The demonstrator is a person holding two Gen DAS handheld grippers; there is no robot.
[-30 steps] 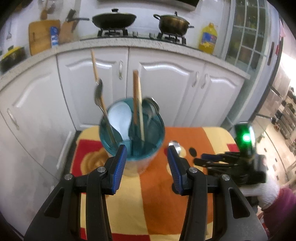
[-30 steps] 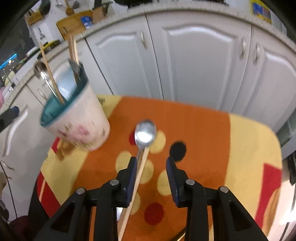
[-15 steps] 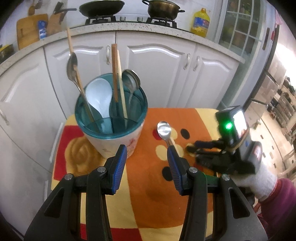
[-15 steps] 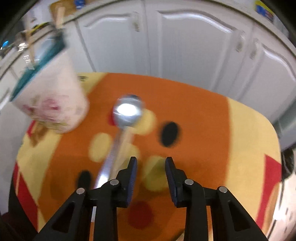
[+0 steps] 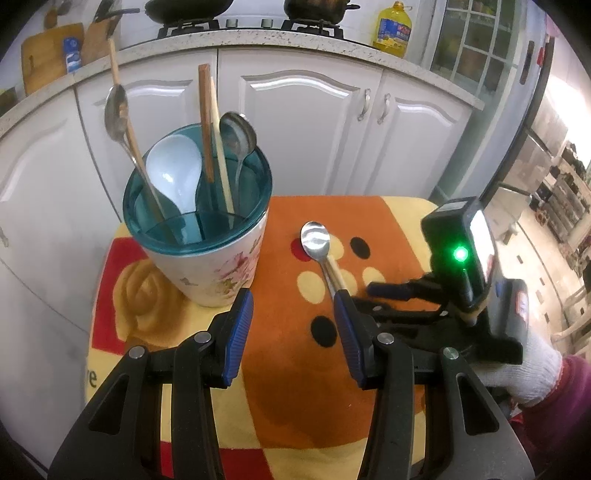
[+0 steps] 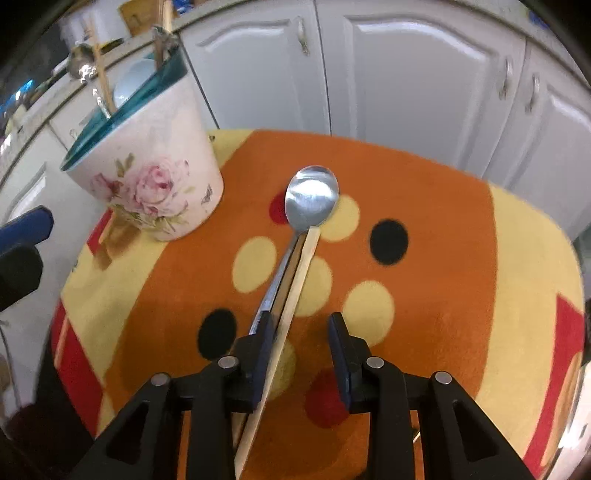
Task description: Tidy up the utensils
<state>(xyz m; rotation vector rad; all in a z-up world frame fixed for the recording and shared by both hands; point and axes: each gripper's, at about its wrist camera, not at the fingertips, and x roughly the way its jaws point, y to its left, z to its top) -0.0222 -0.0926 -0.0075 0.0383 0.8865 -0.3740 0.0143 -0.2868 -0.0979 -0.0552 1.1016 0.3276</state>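
Note:
A floral holder cup (image 5: 207,266) with a teal rim stands at the back left of the cloth. It holds metal spoons, wooden chopsticks and a white ladle spoon (image 5: 175,177). A metal spoon (image 6: 312,197) lies on the cloth with a wooden chopstick (image 6: 295,280) alongside its handle. My right gripper (image 6: 301,332) is low over them and open. The chopstick runs between its fingers close to the left pad, and the spoon handle passes under the left finger (image 6: 262,332). My left gripper (image 5: 291,314) hangs open in front of the cup with nothing between its fingers.
The table carries an orange, yellow and red spotted cloth (image 5: 295,369). White cabinet doors (image 5: 306,122) stand close behind the table. A gloved hand (image 5: 524,369) holds the right gripper (image 5: 373,295) at the right side. A stove with pots and an oil bottle (image 5: 393,27) sits on the counter above.
My left gripper has sunk and tipped down, so the cup now sits farther up and left in its view. My right gripper swung sideways and settled back over the spoon handle and chopstick.

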